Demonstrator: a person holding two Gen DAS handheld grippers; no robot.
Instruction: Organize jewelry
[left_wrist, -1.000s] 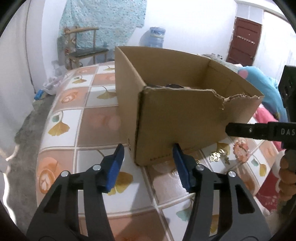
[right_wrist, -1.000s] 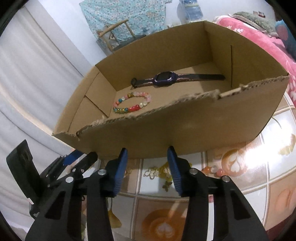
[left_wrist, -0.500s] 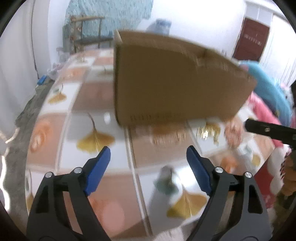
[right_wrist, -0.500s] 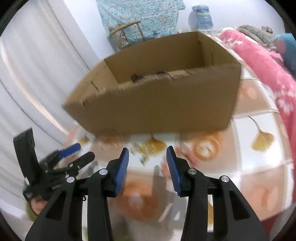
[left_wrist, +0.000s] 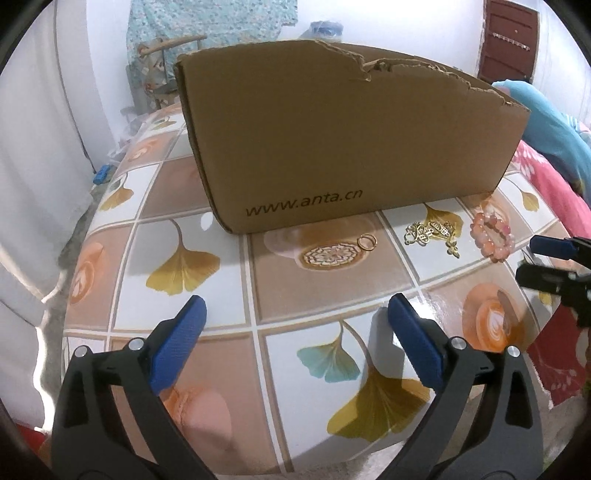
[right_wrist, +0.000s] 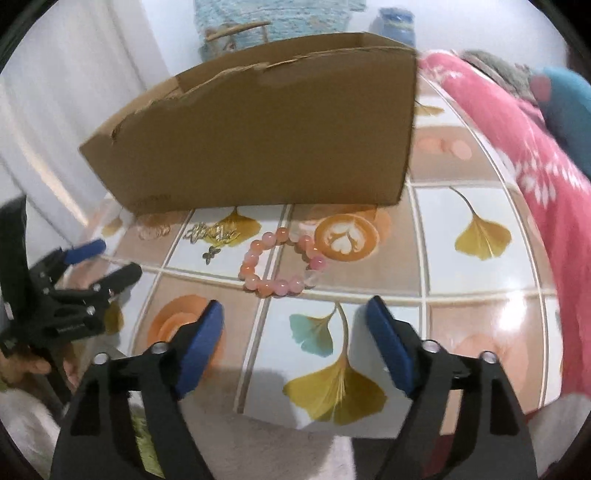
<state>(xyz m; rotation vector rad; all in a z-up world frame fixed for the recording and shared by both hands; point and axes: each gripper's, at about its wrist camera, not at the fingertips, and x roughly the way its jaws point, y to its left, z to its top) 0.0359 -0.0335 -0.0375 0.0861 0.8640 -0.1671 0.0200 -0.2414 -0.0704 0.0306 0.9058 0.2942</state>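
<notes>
Nearest the left wrist camera, the left gripper (left_wrist: 295, 314) had its blue pads far apart, and the jaws were still opening. Nothing sat between them, only the tiled tablecloth (left_wrist: 314, 291) with its leaf pictures. The right gripper (right_wrist: 295, 317) was the same: pads apart, jaws opening, nothing between them.

Just past the right gripper lay the pink bead bracelet (right_wrist: 282, 264), flat on the cloth. A little farther and to the left lay the gold chain piece (right_wrist: 212, 234). It looked blurry from this side, so its shape was hard to make out. From the left wrist camera it was clearer, and a small gold ring (left_wrist: 366, 242) lay left of it, close to the box. The ring was only a smear in the right wrist view.

Behind all of them stood the cardboard box (left_wrist: 347, 136), with a torn top edge. Its near wall hid everything inside.

The far edge of the right wrist view was fuzzy. A pink blanket (right_wrist: 517, 147) ran off the right side.

A second ago both cameras were higher and closer to the box. The right one could see a watch and a colored bead bracelet inside. The pads on both grippers were closer together then. Both had since backed away and dropped lower.
</notes>
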